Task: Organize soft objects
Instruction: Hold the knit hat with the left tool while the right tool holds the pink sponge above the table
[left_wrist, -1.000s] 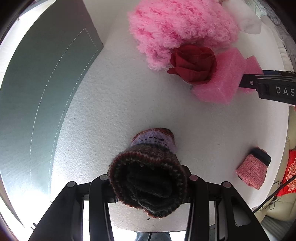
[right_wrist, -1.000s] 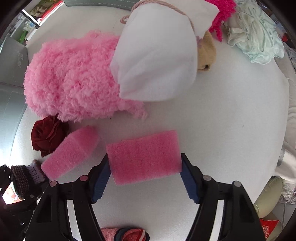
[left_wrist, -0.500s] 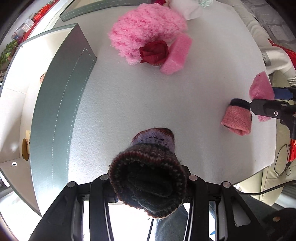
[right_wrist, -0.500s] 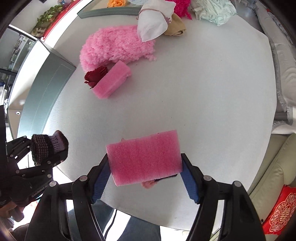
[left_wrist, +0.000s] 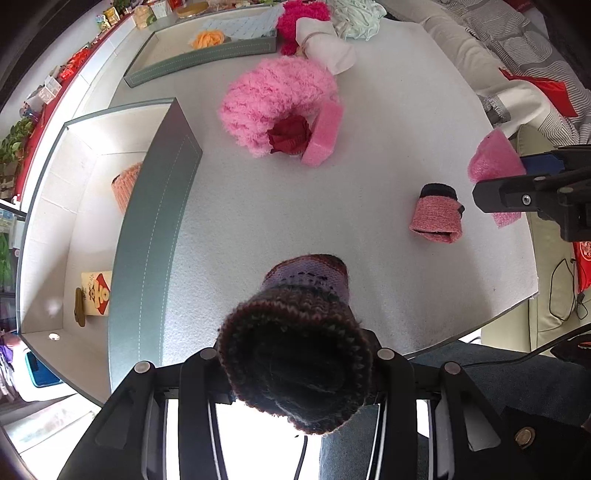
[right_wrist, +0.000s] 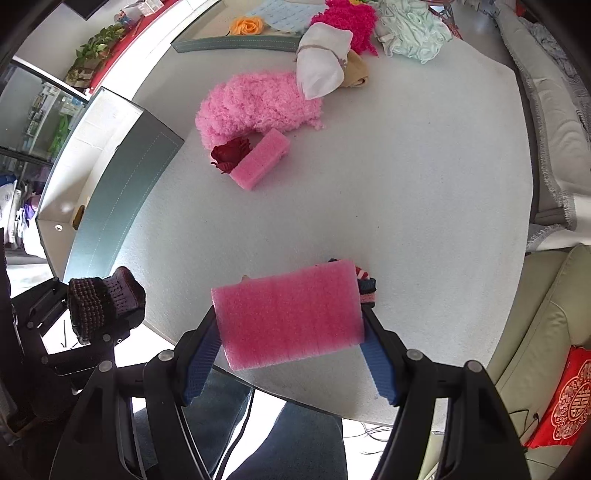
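My left gripper (left_wrist: 295, 356) is shut on a dark brown and purple rolled knit sock (left_wrist: 306, 280) and holds it high over the front of the white table (left_wrist: 388, 110). My right gripper (right_wrist: 290, 317) is shut on a pink foam sponge (right_wrist: 288, 310), blue pads pressing its two ends, above the table's front edge. From the right wrist view the left gripper (right_wrist: 92, 314) and its sock (right_wrist: 107, 295) hang at the left. A pink rolled sock (left_wrist: 437, 216) lies on the table, partly hidden behind the held sponge (left_wrist: 491, 155).
A grey-green open box (left_wrist: 147, 240) stands at the left with an orange knit item (left_wrist: 127, 184) inside. Mid-table lie a pink fluffy item (left_wrist: 273, 99), a red rose (left_wrist: 290, 134) and a second pink sponge (left_wrist: 323, 136). A tray (left_wrist: 199, 59), white pouch (left_wrist: 325, 48) and cloths sit at the back.
Both grippers have risen with their loads, so the table looks farther away. The right gripper carried the sponge from beside the rose toward the front edge, over the pink sock.
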